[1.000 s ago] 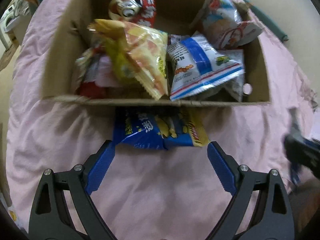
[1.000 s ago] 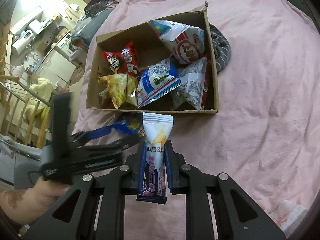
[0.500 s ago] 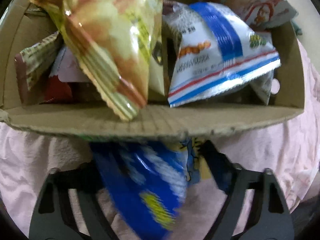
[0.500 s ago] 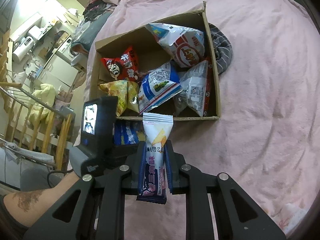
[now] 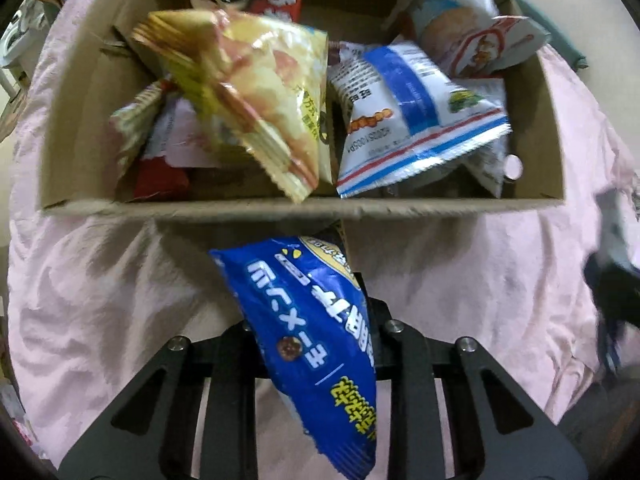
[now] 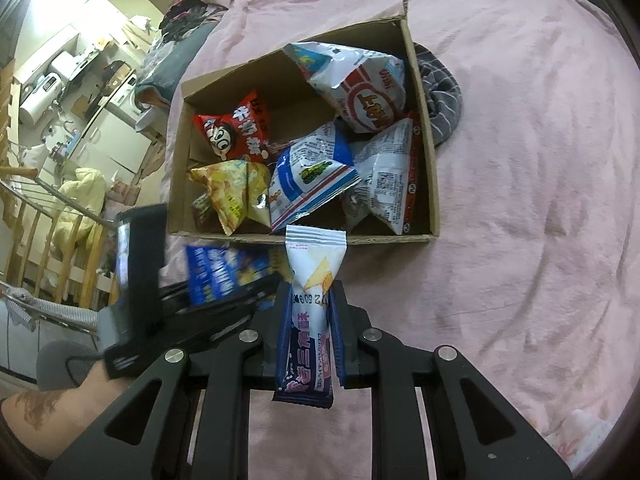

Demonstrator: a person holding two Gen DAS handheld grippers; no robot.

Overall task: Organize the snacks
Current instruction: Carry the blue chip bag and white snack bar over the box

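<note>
An open cardboard box (image 5: 240,208) (image 6: 424,160) on a pink bedspread holds several snack bags, among them a yellow one (image 5: 260,92), a white-and-blue one (image 5: 408,120) and a red one (image 6: 232,128). Just in front of its near wall, my left gripper (image 5: 306,312) (image 6: 240,284) has its jaws closing on a blue snack bag (image 5: 312,320) (image 6: 216,276), which is lifted and tilted. My right gripper (image 6: 310,300) is shut on a narrow white-and-purple snack pack (image 6: 316,264), upright near the box's front edge. The right gripper shows as a dark blur (image 5: 612,292) at the left view's edge.
A grey striped cloth (image 6: 440,92) lies against the box's right wall. The pink bedspread (image 6: 520,240) stretches wide to the right. A person's forearm (image 6: 48,412) holds the left gripper. A wooden railing (image 6: 40,240) and room furniture lie beyond the bed's left edge.
My left gripper pushed in to the blue bag at the box's front wall, closed on it and drew back with it lifted. The right gripper kept still with its pack.
</note>
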